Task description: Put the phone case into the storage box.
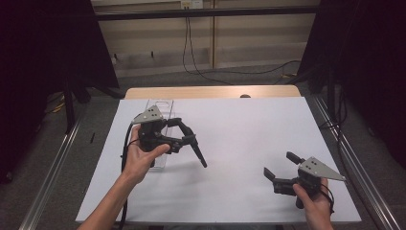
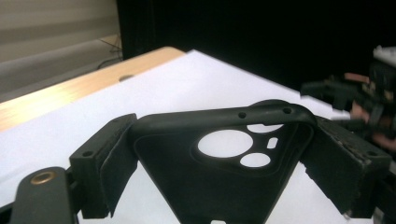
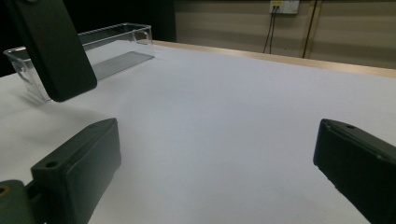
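A black phone case (image 2: 219, 163) sits clamped between the left hand-held gripper's (image 1: 184, 139) jaws, above the white surface (image 1: 239, 124). The right hand-held gripper (image 1: 280, 165) gapes wide, holding nothing.

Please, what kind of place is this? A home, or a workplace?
Probably a lab set up for recording demonstrations, not a home. A table covered in plain white stands between black curtains, cables run across the floor, and the left gripper holds a black phone case.
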